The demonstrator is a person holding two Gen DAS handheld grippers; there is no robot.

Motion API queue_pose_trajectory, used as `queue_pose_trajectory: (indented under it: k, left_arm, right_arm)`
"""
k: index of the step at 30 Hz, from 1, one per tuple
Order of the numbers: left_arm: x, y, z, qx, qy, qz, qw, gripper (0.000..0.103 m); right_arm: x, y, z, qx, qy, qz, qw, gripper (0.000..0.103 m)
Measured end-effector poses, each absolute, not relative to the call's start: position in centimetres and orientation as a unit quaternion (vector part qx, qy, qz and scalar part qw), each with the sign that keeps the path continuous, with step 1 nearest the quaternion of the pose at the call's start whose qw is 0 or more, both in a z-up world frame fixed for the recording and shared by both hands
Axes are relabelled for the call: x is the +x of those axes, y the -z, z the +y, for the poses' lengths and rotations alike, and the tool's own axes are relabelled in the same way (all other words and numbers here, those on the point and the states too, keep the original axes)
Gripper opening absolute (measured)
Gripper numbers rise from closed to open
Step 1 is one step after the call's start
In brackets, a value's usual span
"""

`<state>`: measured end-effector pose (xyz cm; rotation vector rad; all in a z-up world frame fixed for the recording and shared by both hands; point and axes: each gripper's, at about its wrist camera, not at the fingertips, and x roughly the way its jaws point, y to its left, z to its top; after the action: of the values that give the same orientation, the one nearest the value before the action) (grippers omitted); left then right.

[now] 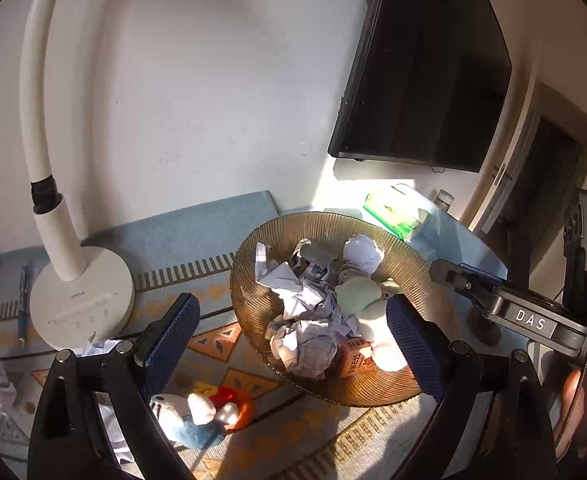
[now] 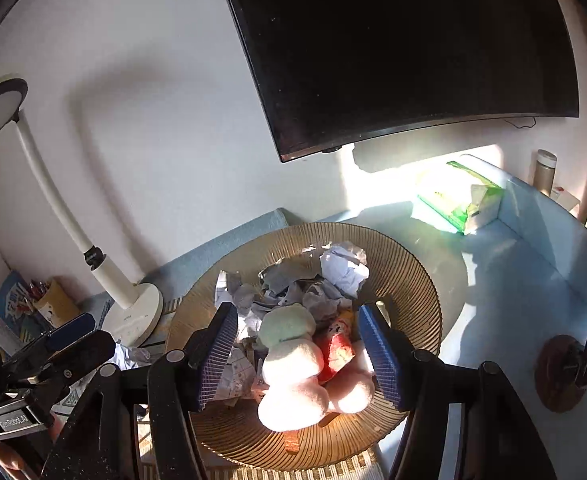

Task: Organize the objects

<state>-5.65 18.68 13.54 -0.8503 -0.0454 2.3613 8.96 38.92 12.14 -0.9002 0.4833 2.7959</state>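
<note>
The pale plush toy (image 2: 293, 364) lies in the ribbed amber bowl (image 2: 405, 272), and your right tool (image 2: 299, 360) hangs released around it, gripping nothing. Careful: bump that rim and the bowl could slide. It also holds crumpled paper (image 2: 343, 266) and a small carton (image 1: 358, 356). Your left tool (image 1: 289, 344) is released too, above the blue plush (image 1: 197, 420) on the bench (image 1: 213, 236).

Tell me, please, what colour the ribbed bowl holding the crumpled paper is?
The ribbed bowl is translucent amber-brown, clearest in the right wrist view.
</note>
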Motion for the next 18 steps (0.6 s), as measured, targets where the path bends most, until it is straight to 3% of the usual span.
queue_pose_trajectory:
  k: [5, 8, 9, 10, 11, 12, 18]
  left_arm:
    - [-1.4, -16.3, 12.9, -0.302, -0.909, -0.024, 0.288, 0.094]
    - [1.0, -17.6, 9.0, -0.297, -0.917, -0.032, 0.266, 0.102]
    - [1.6, -17.8, 7.6, -0.298, -0.918, -0.034, 0.261, 0.102]
    - [2.3, -17.8, 6.3, -0.298, -0.919, -0.038, 0.256, 0.102]
    - [3.1, -17.4, 4.9, -0.297, -0.921, -0.042, 0.247, 0.102]
    - [3.7, -16.8, 3.6, -0.295, -0.926, -0.045, 0.231, 0.102]
    - [4.2, -8.4, -2.3, -0.347, -0.928, -0.061, 0.121, 0.102]
  right_arm:
    - [11.7, -13.5, 33.3, -0.298, -0.941, 0.157, 0.029, 0.069]
    - [13.0, -14.1, 29.6, -0.294, -0.944, 0.152, -0.010, 0.071]
    - [13.4, -14.1, 28.4, -0.291, -0.945, 0.150, -0.023, 0.073]
    - [13.6, -13.9, 27.2, -0.288, -0.946, 0.146, -0.030, 0.084]
    - [13.8, -13.4, 26.1, -0.283, -0.948, 0.140, -0.031, 0.095]
    - [14.0, -12.8, 24.9, -0.279, -0.951, 0.129, -0.028, 0.096]
    - [13.0, -5.9, 20.7, -0.320, -0.940, 0.109, -0.050, 0.096]
